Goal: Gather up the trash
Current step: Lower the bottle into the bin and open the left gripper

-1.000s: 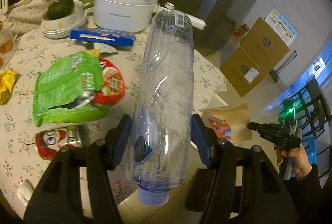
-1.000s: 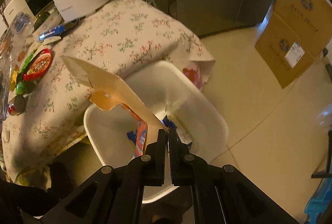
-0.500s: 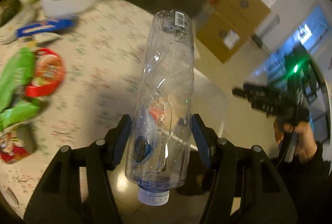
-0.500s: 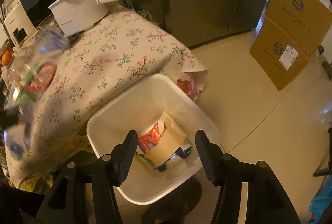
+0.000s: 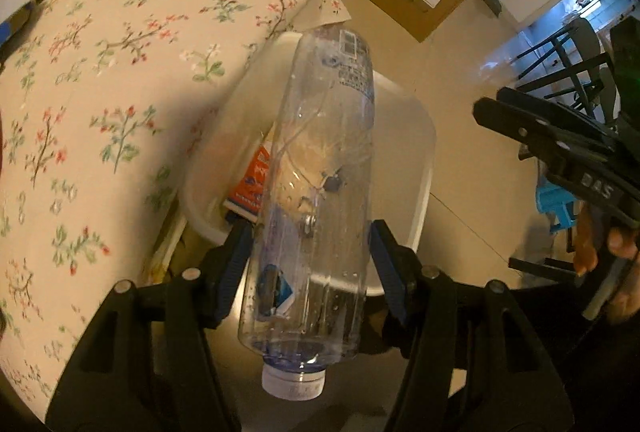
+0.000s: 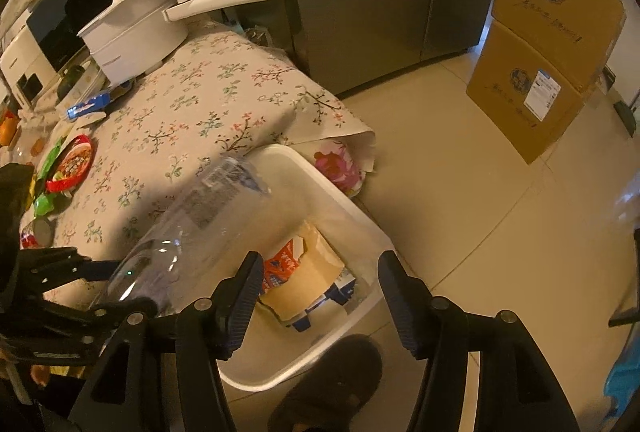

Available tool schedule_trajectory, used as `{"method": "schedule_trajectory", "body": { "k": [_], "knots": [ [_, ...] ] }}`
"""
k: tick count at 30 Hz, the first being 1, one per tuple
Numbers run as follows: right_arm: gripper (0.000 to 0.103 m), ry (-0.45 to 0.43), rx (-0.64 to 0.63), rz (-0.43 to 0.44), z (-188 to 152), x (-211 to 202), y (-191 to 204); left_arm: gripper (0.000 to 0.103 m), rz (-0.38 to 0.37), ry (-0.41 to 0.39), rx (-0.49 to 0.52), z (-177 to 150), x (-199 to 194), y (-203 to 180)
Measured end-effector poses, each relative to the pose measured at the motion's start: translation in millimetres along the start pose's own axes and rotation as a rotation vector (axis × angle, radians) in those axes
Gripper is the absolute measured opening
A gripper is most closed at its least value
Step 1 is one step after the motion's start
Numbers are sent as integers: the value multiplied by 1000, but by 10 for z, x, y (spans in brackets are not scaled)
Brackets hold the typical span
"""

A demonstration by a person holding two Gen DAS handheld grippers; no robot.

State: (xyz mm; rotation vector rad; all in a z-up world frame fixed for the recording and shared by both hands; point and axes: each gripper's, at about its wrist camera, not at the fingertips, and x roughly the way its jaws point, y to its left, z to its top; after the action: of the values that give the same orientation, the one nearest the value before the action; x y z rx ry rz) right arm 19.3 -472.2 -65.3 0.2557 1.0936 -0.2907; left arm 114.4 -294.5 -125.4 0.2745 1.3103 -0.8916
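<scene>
A clear empty plastic bottle (image 5: pixel 320 172), cap toward the camera, hangs in my left gripper (image 5: pixel 311 232), whose blue pads are shut on its lower body. The bottle (image 6: pixel 200 224) is tilted over the near-left rim of a white bin (image 6: pixel 352 208) on the floor beside the table. In the bin lie a brown paper piece (image 6: pixel 308 280) and a red-orange packet (image 6: pixel 280 268). Over the bin's near side my right gripper (image 6: pixel 319 264) stands open with nothing between its fingers.
On the floral-clothed table (image 6: pixel 192 104) remain a red bowl lid (image 6: pixel 72 162), a green wrapper (image 6: pixel 44 204), a can (image 6: pixel 34 234), a blue box (image 6: pixel 90 108) and a white pot (image 6: pixel 132 32). Cardboard boxes (image 6: pixel 540 72) stand on the floor. A black slipper (image 6: pixel 332 384) sits by the bin.
My left gripper carried the bottle off the table to above the bin and tipped downward. My right gripper opened, dropping the brown paper piece into the bin, and lifted a little.
</scene>
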Motion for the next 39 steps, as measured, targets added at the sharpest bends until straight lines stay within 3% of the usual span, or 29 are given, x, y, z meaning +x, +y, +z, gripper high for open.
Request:
{"method": "schedule_trajectory", "body": {
  "k": [3, 6, 17, 27, 39],
  "knots": [
    [61, -9, 4, -1, 1, -25, -25, 64, -1, -28, 0, 19, -38, 8],
    [62, -17, 13, 0, 10, -47, -50, 77, 11, -64, 2, 36, -120, 38],
    [63, -36, 17, 9, 74, -123, 19, 79, 91, -151, -25, -186, -536, 344],
    [67, -67, -46, 27, 194, -199, 441, 82, 147, -213, -112, -443, -915, 830],
    [71, -64, -164, 47, 306, -127, 1185, 87, 267, -278, -307, -1060, -1422, 1739]
  ]
}}
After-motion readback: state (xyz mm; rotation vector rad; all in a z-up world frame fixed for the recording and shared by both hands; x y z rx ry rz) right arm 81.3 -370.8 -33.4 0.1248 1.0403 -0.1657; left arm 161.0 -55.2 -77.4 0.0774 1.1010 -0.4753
